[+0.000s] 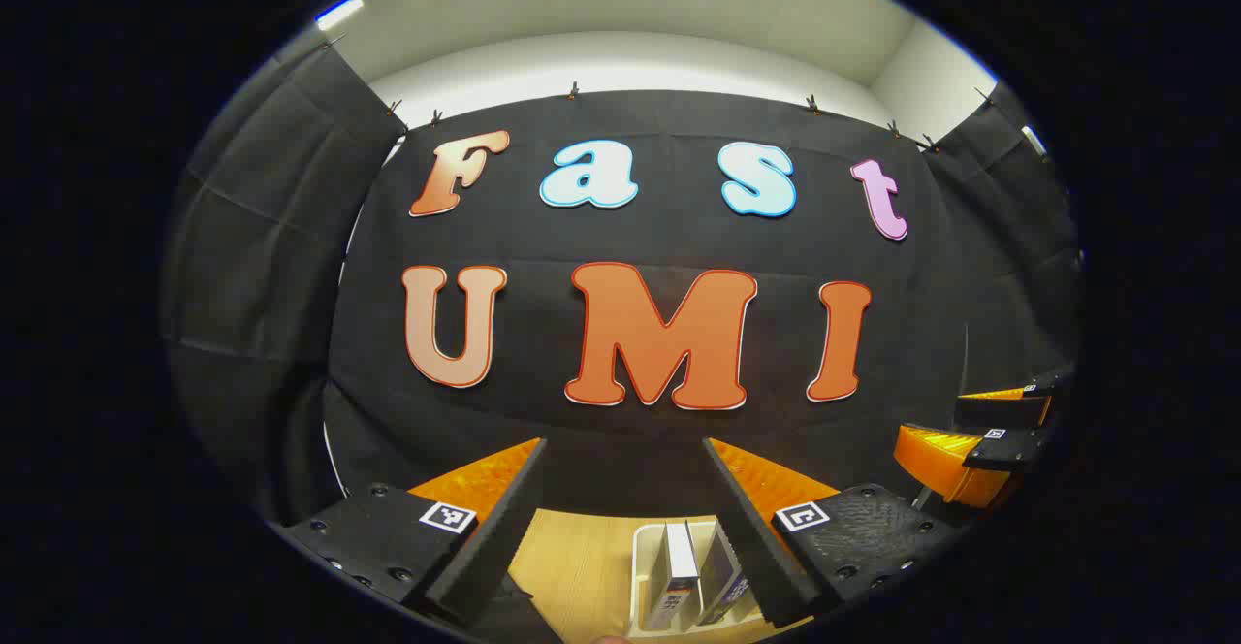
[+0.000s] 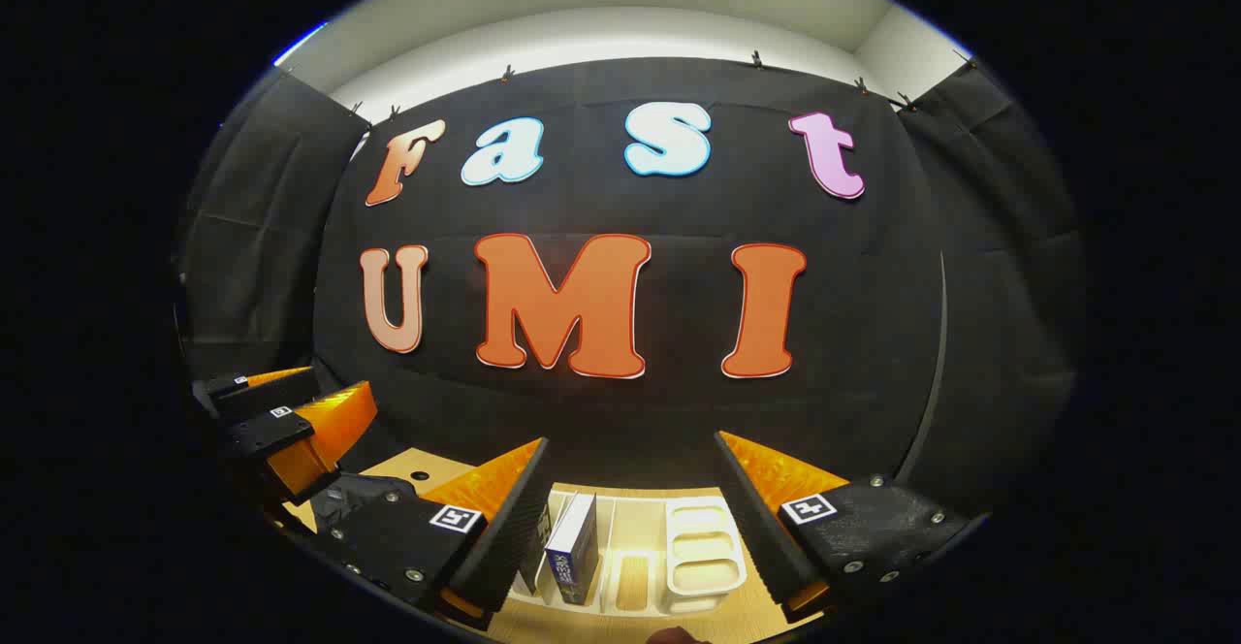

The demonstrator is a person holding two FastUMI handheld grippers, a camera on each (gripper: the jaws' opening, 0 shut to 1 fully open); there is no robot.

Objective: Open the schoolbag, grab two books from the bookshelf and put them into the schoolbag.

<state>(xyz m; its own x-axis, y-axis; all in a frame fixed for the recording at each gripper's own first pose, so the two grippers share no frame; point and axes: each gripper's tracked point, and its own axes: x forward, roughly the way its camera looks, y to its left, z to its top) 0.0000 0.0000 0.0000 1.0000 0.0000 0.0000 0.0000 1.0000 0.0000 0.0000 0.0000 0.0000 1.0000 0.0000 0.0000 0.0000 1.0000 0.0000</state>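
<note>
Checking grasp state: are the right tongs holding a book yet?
No, the right tongs stand open above the white bookshelf, with the blue book upright in its slot.

You see black cloth (image 1: 640, 431) hung by clips on three sides, a pale wall (image 1: 620, 62) above it, and a light wooden counter (image 1: 572, 566) below.
</note>
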